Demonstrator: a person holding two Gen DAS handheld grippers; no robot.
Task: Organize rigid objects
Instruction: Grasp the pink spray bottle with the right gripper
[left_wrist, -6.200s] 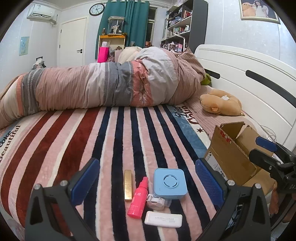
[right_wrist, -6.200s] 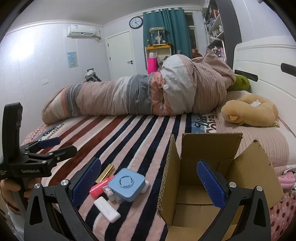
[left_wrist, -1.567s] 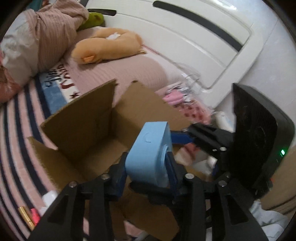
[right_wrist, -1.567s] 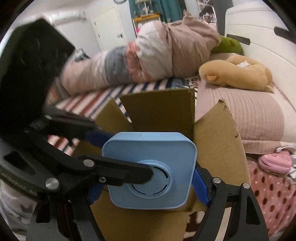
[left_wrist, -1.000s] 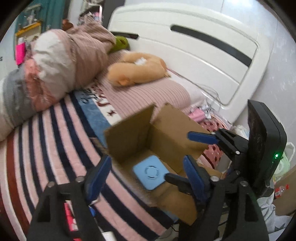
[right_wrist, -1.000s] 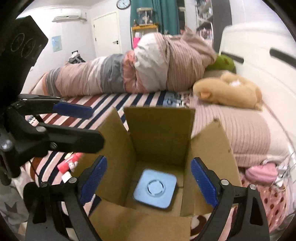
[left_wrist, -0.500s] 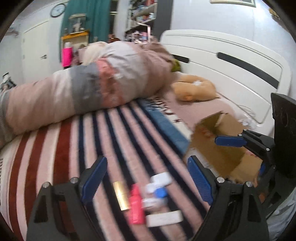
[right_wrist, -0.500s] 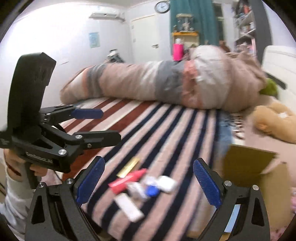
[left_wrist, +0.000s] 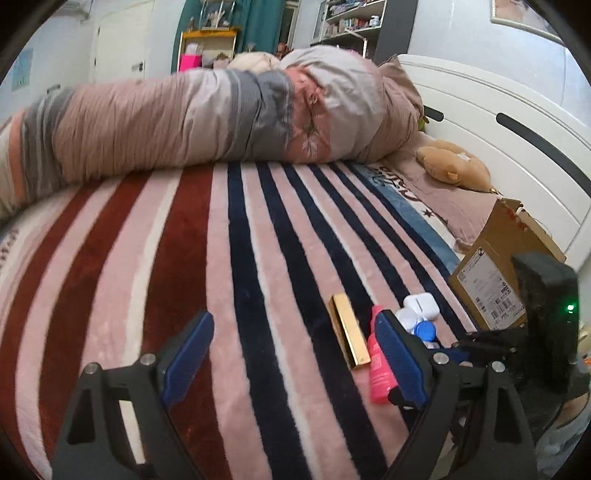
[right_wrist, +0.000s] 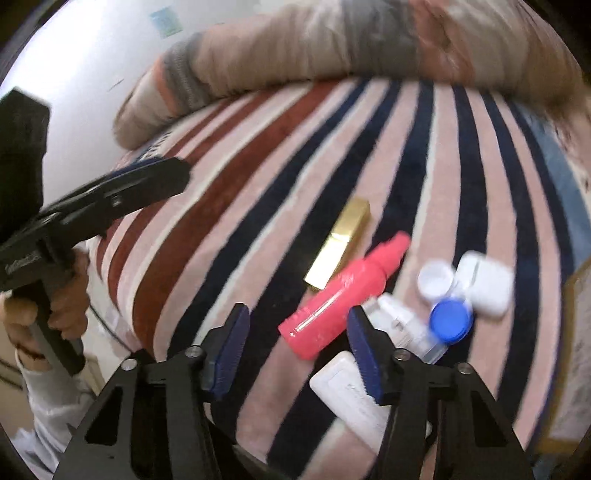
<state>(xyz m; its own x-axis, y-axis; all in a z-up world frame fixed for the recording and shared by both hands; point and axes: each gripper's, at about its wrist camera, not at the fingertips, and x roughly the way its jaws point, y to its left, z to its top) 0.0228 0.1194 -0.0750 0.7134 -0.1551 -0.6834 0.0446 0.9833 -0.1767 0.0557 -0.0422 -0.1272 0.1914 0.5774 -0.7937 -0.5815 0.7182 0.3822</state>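
Several small items lie on the striped blanket: a gold bar-shaped case (right_wrist: 338, 245), a pink spray bottle (right_wrist: 341, 295), a white earbud case (right_wrist: 485, 282), a contact lens case with one white and one blue cap (right_wrist: 448, 319), a clear tube (right_wrist: 406, 326) and a white flat case (right_wrist: 354, 398). My right gripper (right_wrist: 295, 341) is open and empty, low over the bottle's base. My left gripper (left_wrist: 291, 349) is open and empty, left of the gold case (left_wrist: 349, 330) and bottle (left_wrist: 380, 363). The cardboard box (left_wrist: 496, 264) stands at the right.
A rolled striped duvet (left_wrist: 207, 122) lies across the back of the bed. A tan plush toy (left_wrist: 452, 168) rests by the white headboard (left_wrist: 509, 122). The bed's near edge runs just under both grippers. The left gripper shows in the right wrist view (right_wrist: 110, 199).
Both grippers have swung away from the box, where the blue square device was dropped, back to the small items. The right gripper has dropped close over the pink bottle.
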